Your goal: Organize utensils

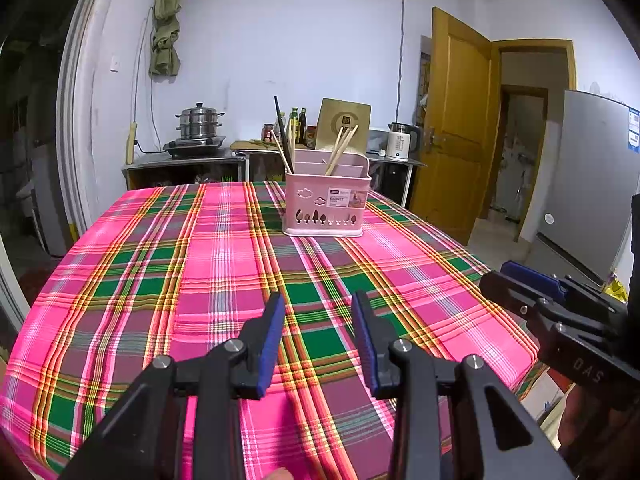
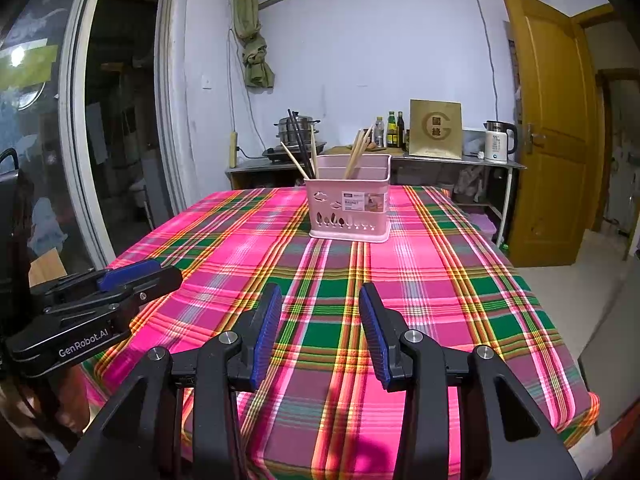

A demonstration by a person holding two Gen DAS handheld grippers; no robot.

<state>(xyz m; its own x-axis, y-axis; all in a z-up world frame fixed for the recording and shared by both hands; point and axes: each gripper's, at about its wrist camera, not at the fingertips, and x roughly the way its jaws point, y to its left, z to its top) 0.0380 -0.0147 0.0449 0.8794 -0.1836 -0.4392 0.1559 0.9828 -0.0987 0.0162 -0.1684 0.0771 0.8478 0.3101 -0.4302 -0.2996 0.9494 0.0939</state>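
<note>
A pink utensil basket (image 1: 326,204) stands on the far middle of the plaid tablecloth (image 1: 224,264); it also shows in the right wrist view (image 2: 348,208). Wooden chopsticks (image 1: 340,150) and a dark pair (image 1: 282,132) stand upright in its compartments. My left gripper (image 1: 318,300) is open and empty, low over the near part of the table, well short of the basket. My right gripper (image 2: 320,292) is open and empty, also over the near part. Each gripper shows at the edge of the other's view: the right one (image 1: 532,292), the left one (image 2: 132,276).
Behind the table is a steel counter (image 2: 460,160) with a steamer pot (image 1: 199,122), bottles (image 2: 394,124), a brown box (image 2: 435,128) and a white kettle (image 2: 498,142). A yellow door (image 2: 548,128) stands open at the right. A grey fridge (image 1: 592,184) stands right of the table.
</note>
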